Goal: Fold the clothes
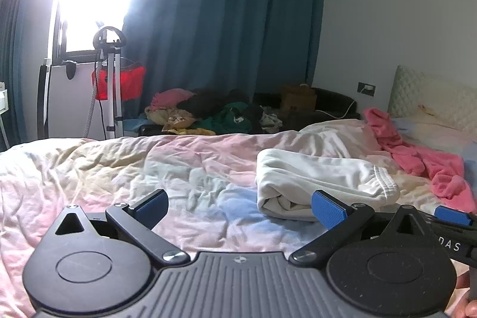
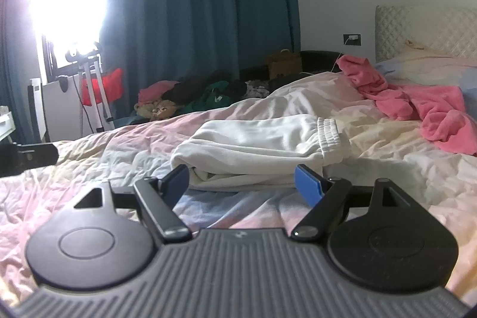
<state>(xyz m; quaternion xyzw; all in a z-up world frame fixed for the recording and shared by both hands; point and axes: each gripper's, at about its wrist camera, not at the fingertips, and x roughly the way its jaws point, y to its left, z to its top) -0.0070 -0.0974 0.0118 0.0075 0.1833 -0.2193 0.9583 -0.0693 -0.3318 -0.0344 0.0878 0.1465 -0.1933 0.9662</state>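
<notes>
A folded white garment with a ribbed waistband lies on the pastel bed cover; it also shows in the right wrist view. My left gripper is open and empty, low over the cover, with the garment ahead to its right. My right gripper is open and empty, just in front of the garment's near folded edge. One blue fingertip of the right gripper shows at the right edge of the left wrist view. A pink garment lies crumpled near the headboard.
A pile of mixed clothes lies beyond the bed's far side under the blue curtain. A white stand and a red item are by the bright window. A quilted headboard is at the right.
</notes>
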